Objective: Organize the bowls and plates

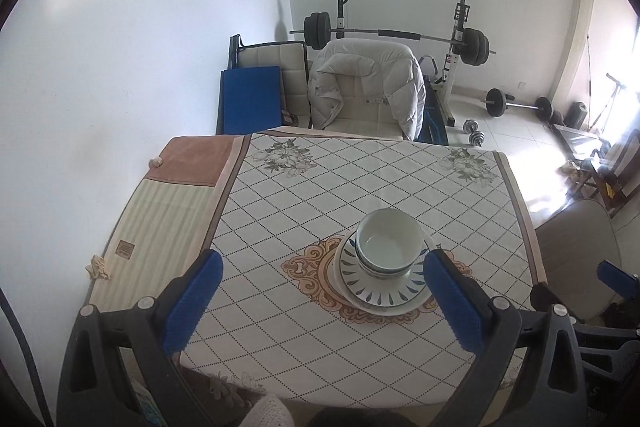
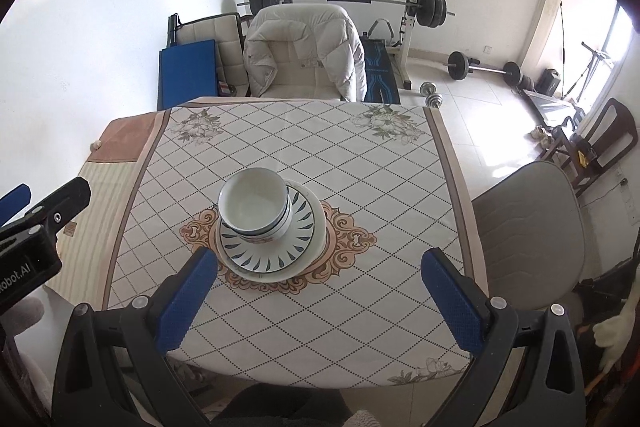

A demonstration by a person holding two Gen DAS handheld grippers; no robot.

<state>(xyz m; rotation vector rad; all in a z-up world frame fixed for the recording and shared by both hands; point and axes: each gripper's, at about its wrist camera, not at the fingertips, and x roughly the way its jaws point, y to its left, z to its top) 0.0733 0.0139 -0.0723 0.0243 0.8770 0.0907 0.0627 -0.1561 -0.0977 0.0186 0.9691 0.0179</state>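
Note:
White bowls with blue rims (image 1: pixel 389 242) (image 2: pixel 255 203) sit nested on a blue-leaf patterned plate (image 1: pixel 384 289) (image 2: pixel 272 255), which lies on a plain white plate (image 1: pixel 418 303) (image 2: pixel 316 255), at the middle of the table. My left gripper (image 1: pixel 320 267) is open and empty, held above the near table edge; its right pad is close to the plates' right rim. My right gripper (image 2: pixel 320 265) is open and empty, above the near edge, with the stack just beyond its left pad. The left gripper also shows in the right wrist view (image 2: pixel 48 219).
The table wears a diamond-pattern cloth (image 1: pixel 320 187) (image 2: pixel 360 179) with striped and brown cloths on its left part (image 1: pixel 168 211). A chair with a white jacket (image 1: pixel 368 87) (image 2: pixel 304 51) stands at the far edge. A grey chair (image 2: pixel 528 227) stands at the right. Weights lie beyond.

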